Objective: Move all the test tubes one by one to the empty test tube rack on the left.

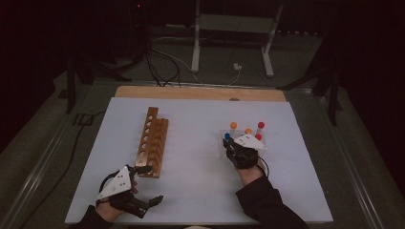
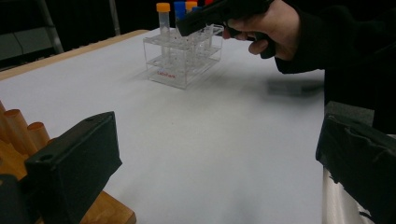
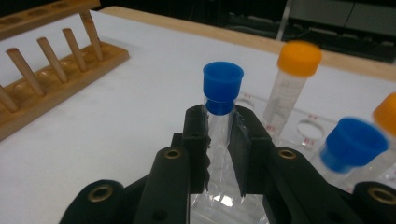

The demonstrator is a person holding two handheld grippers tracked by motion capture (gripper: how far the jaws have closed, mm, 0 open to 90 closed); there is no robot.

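High view: white tabletop [image 1: 200, 191] with a wooden strip along its far edge. Wooden tube rack [image 1: 153, 141] left of centre, running from near the left claw toward the far edge, one rail with a row of round holes. Clear plastic rack [image 1: 224, 140] toward the right side, carrying capped tubes: orange caps, red caps, one blue.

Left claw [image 1: 147, 183] near the front-left corner, just off the near end of the wooden rack, jaws spread wide, released, nothing between them. Grey three-cornered plate on top. Left hand [image 1: 117, 202] behind it.

Right claw [image 1: 230, 144] at the near side of the clear rack, right hand [image 1: 247, 160] and dark sleeve [image 1: 265, 202] coming in from the front edge.

Right gripper view: right claw clenched on blue-capped tube [image 3: 222, 100], jaws pressed to either side of the clear tube body just below the cap. Tube upright. Whether still seated in the clear rack: cannot tell. Orange-capped tube [image 3: 294, 79] just beyond to the right, standing in the rack; a second blue cap [image 3: 355, 142] nearer at right, blurred. Wooden rack's pegs at upper left, well apart.

Left gripper view: own jaws far apart, bare white surface between. Clear rack farther off, red lettering on its front face, illegible. Right hand holding its claw over it.
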